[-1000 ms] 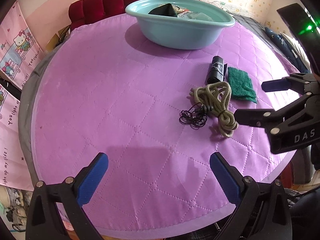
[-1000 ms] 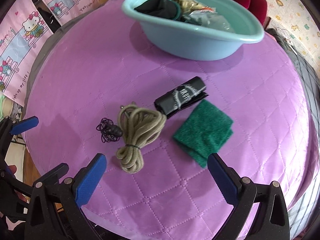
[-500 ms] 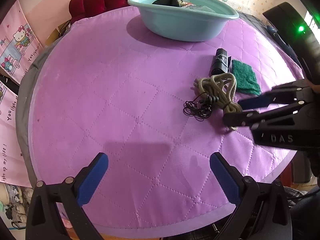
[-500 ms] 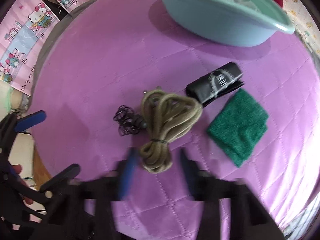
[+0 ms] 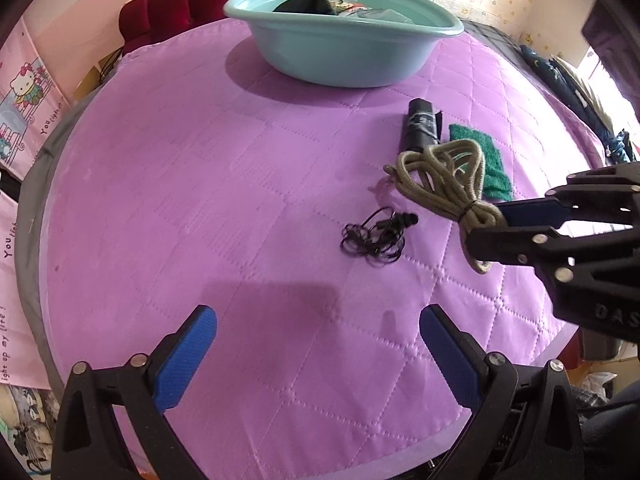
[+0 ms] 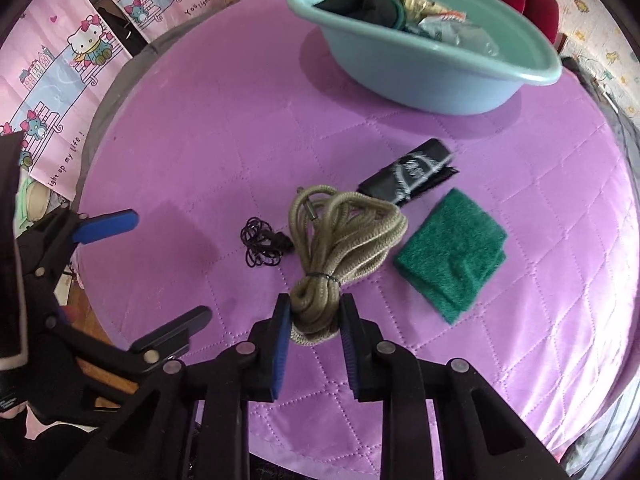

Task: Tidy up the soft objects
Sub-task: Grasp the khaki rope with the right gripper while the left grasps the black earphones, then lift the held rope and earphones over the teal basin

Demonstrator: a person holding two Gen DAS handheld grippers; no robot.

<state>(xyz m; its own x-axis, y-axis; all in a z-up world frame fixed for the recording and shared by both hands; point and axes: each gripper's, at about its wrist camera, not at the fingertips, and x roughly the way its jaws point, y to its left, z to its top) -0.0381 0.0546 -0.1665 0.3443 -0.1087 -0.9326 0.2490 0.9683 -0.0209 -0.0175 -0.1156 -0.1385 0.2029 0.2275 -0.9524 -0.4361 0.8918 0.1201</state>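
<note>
Purple quilted cloth [image 6: 200, 128] covers the round table, where a teal basin [image 6: 432, 80] at the far side already holds several soft things. Green cloth [image 6: 452, 252], black roll [image 6: 408, 176] and wire tangle [image 6: 262, 248] still lie out. Right gripper [image 6: 314, 316] is closing on the tan rope bundle [image 6: 344, 236]; left gripper [image 5: 320, 352] hovers open and empty.

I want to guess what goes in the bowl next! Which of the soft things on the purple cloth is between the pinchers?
The tan rope bundle. The right gripper is closing on its tied end; the green cloth, black roll and thin black cord lie untouched.
</note>
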